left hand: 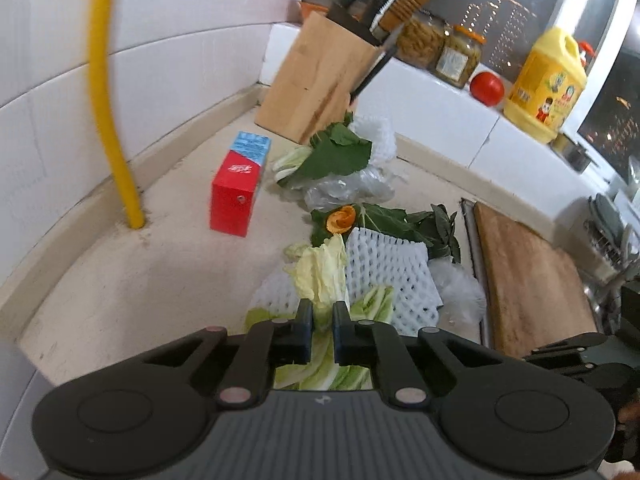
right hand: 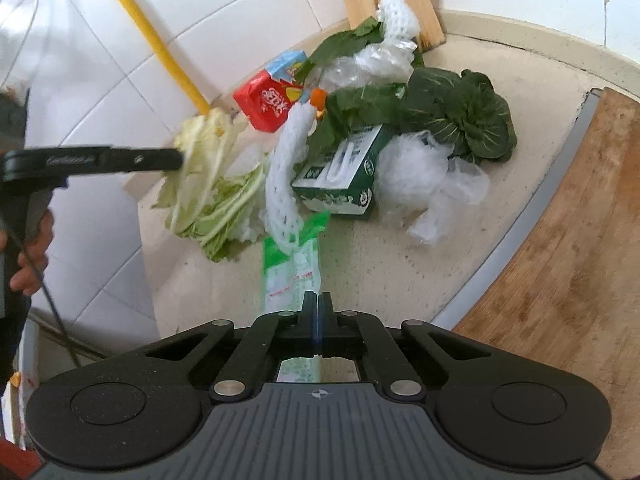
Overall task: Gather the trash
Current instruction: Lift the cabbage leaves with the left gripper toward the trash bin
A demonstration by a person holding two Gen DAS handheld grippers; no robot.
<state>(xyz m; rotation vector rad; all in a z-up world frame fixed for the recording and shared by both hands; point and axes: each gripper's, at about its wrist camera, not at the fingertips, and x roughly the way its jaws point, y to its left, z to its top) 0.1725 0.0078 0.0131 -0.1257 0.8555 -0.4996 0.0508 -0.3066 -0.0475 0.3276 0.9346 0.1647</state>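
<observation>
The left gripper (left hand: pixel 322 312) is pinching a pale cabbage leaf (left hand: pixel 320 272) between its two black fingers. A white foam net (left hand: pixel 394 276) is lying just beside the leaf on the counter (left hand: pixel 132 280). A red carton (left hand: pixel 236 192) is standing near a yellow pipe (left hand: pixel 108 92). A wooden knife block (left hand: pixel 320 76) is sitting by the wall, and a red tomato (left hand: pixel 486 87) is resting on the ledge.

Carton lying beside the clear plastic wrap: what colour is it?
Dark green with white lettering, the carton shows best in the right wrist view.
</observation>
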